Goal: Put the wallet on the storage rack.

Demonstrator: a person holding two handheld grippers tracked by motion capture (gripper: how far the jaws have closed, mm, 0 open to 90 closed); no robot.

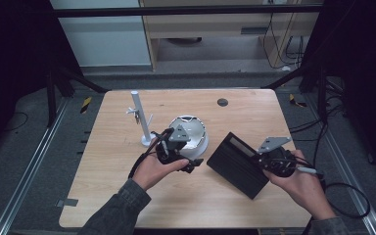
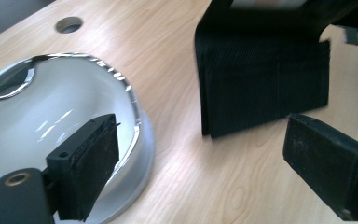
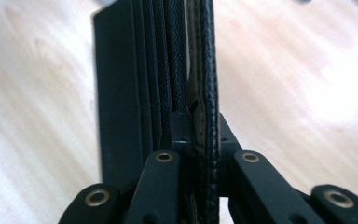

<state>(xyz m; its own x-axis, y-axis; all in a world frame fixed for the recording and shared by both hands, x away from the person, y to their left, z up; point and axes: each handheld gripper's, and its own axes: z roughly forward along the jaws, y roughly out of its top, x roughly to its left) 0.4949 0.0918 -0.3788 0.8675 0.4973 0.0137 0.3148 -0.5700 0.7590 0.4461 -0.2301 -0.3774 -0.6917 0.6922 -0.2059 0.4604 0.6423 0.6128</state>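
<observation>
Pale wooden bench (image 1: 127,196) on grey floor (image 1: 29,161); left claw (image 2: 200,163) agape, right claw (image 3: 196,135) clamping black wallet (image 1: 237,164).

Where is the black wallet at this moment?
In the high view the black wallet is right of centre on the table, clamped at one edge by the right gripper, with the white bowl to its left.

At the frame's center we see a light wooden table (image 1: 127,196) on grey floor (image 1: 24,147); a pale cabinet (image 1: 215,24) stands upper center.
</observation>
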